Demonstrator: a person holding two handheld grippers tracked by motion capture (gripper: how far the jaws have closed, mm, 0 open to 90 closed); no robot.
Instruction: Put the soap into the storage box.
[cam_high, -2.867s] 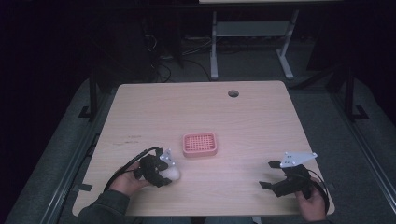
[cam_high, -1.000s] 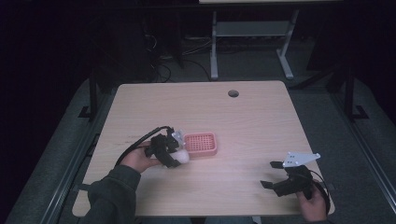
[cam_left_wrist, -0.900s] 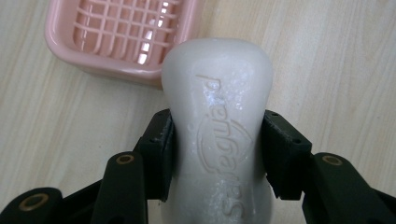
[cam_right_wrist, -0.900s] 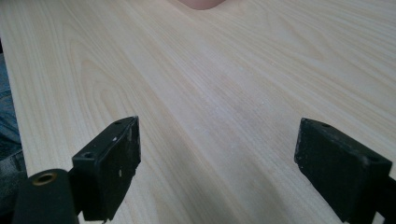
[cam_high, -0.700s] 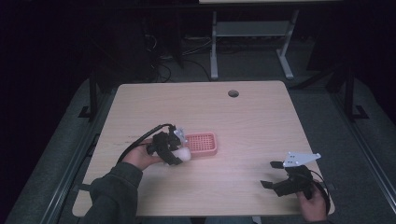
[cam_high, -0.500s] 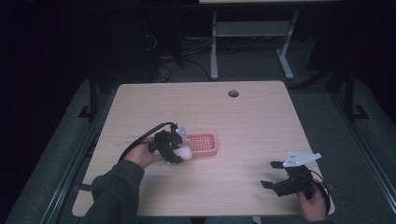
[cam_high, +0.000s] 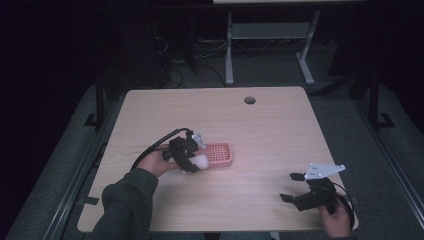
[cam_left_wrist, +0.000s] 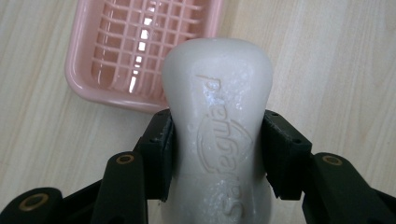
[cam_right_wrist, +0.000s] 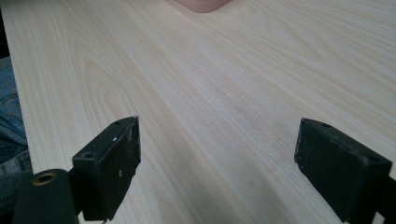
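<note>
Holding one soap at the tray's edge

We count one soap (cam_left_wrist: 217, 135), white and stamped with raised lettering, clamped between the jaws of our left gripper (cam_high: 192, 159). It hangs just beside the near left corner of one pink tray (cam_high: 219, 153), whose grid floor shows past the bar's far end in the left gripper view; the bar is not in the tray. Two grippers are at work. Our right gripper (cam_high: 292, 187) sits well apart near the worktop's (cam_high: 275, 130) front right corner, its jaws spread wide over bare wood with nothing between them. One round hole (cam_high: 249, 100) lies near the far edge. Nothing stands between soap and tray. A metal frame (cam_high: 270, 35) stands beyond the worktop.
</note>
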